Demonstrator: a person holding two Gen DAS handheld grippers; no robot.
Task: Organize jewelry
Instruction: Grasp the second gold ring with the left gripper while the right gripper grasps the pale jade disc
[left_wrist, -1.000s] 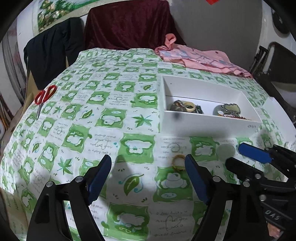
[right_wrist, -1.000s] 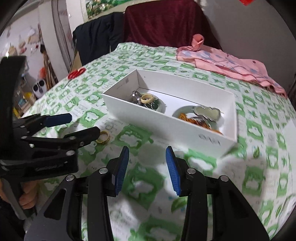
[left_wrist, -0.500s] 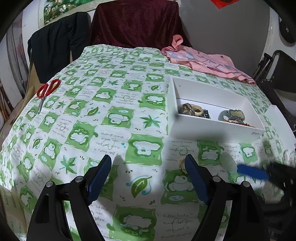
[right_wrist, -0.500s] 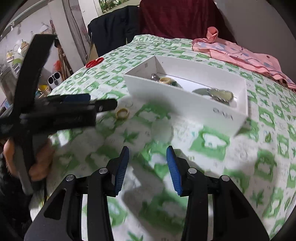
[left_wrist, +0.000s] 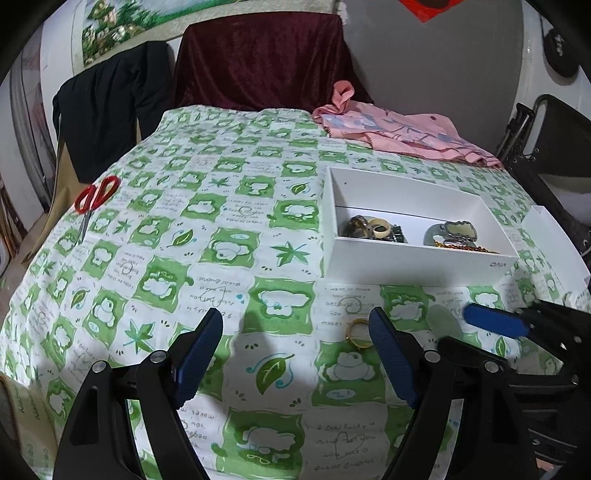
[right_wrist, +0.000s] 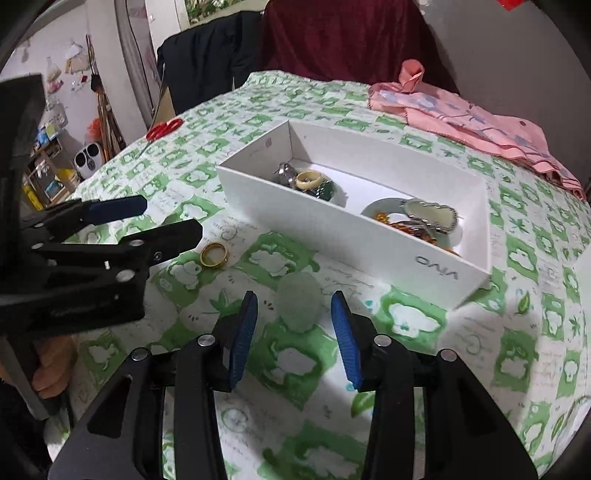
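Green-checked tablecloth (left_wrist: 236, 229) bears white box (left_wrist: 413, 258), scissors (left_wrist: 94, 201)

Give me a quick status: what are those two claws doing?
Left gripper open, empty. Right gripper open, pale green stone just ahead. Gold ring loose on cloth, outside white box. Nothing in the way.
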